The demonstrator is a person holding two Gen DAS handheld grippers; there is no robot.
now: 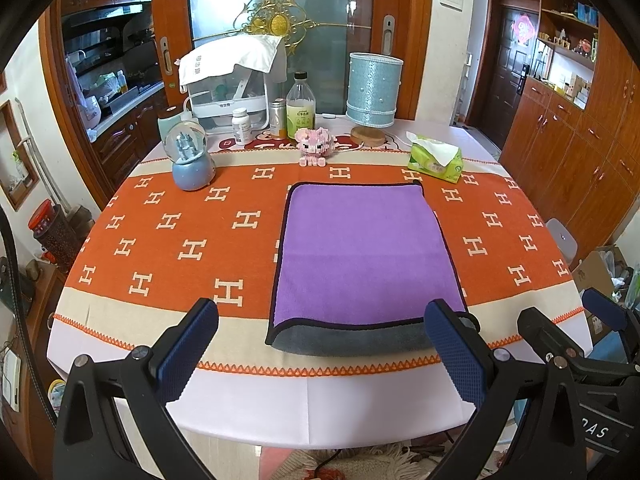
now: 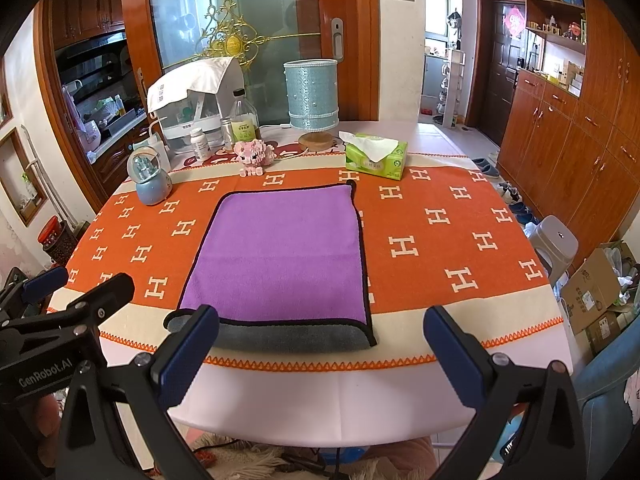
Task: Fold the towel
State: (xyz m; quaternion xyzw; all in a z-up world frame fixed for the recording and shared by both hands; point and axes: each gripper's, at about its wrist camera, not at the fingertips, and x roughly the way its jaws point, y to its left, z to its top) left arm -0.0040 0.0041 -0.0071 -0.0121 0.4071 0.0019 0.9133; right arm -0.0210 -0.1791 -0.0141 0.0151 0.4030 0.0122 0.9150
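i see the purple towel (image 1: 360, 248) lying flat on the table (image 1: 160, 240), on the orange cloth with the h shapes, close to my edge. it looks folded once already, because a grey layer (image 1: 344, 338) pokes out under the near purple edge. its long side runs away from me toward the far end of the table, and its short side faces me. a small loop sticks out at the near left corner (image 2: 176, 318).

my left tongs (image 1: 320, 354) hang above the near edge of the table with the 2 fingers wide apart and nothing in them. my right tongs (image 2: 320, 354) are the same, wide apart and holding nothing.

here is what could go wrong, i think. if i pinch only the purple top layer, the grey layer could stay behind and the fold would come out messy. if my 2 tongs lift unevenly, the edges may not line up. if i swing too far, i could bump the tissue pack (image 2: 376, 156), the pink toy (image 2: 253, 156) or the snow globe (image 2: 149, 178) at the far side.
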